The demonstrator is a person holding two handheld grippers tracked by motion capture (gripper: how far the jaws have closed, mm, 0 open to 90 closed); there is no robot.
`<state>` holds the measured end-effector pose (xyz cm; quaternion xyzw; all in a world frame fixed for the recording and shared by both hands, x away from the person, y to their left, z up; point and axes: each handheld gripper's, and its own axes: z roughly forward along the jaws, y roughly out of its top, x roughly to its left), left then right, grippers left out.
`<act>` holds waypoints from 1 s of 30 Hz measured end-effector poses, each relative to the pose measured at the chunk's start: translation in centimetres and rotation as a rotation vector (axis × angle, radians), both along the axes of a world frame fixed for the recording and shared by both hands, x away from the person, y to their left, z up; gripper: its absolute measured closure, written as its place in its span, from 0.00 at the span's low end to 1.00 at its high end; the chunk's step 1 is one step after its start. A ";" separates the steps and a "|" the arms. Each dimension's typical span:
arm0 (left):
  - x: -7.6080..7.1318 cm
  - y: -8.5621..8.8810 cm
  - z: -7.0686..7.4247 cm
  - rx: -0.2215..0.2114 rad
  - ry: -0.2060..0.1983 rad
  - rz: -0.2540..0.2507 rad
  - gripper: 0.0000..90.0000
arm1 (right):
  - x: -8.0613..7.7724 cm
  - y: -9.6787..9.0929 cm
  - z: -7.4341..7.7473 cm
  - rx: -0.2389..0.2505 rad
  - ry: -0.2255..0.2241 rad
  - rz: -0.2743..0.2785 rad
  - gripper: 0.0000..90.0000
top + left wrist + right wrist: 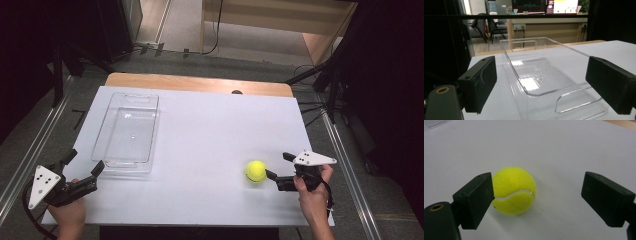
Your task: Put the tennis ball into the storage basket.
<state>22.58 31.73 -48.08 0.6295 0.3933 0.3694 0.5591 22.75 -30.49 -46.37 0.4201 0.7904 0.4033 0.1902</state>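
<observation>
Resting on the white table, toward its near right part, just ahead of the right gripper: a fuzzy yellow-green tennis ball with a white curved seam. Judged light, springy under pressure, with a felt nap that gives the pads good friction, so not slippery and not fragile. Round, though, and free to roll at the slightest nudge from one side. Best taken across the widest part, at mid-height, with one pad on each side so the squeeze passes through the centre; a grip too high or too low would likely squirt it out.

Seen along the right gripper, the ball sits off-centre, close against the left-hand pad, possibly touching it, and well apart from the other. Fingers spread wide, wider than the ball, not pressing on it. Needs re-centring before any closing, or the near pad would push the ball sideways.

Farther left, a clear rectangular plastic tray with cut-out handles stands empty on the table, well apart from the ball. Rigid, smooth and probably slick.

At the near left corner, the left gripper points at the tray's near end, fingers wide apart, nothing between them.
</observation>
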 end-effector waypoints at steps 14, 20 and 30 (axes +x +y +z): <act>0.0 -0.1 0.0 0.008 0.001 -0.004 0.12 | 1.4 2.0 0.0 -0.093 0.083 0.086 0.10; 0.0 -0.1 0.0 0.010 0.001 -0.005 0.12 | 1.9 2.5 -0.4 -0.116 0.123 0.105 0.10; 0.0 -0.1 0.0 0.009 0.000 -0.005 0.12 | 2.6 3.8 -1.1 -0.174 0.205 0.145 0.10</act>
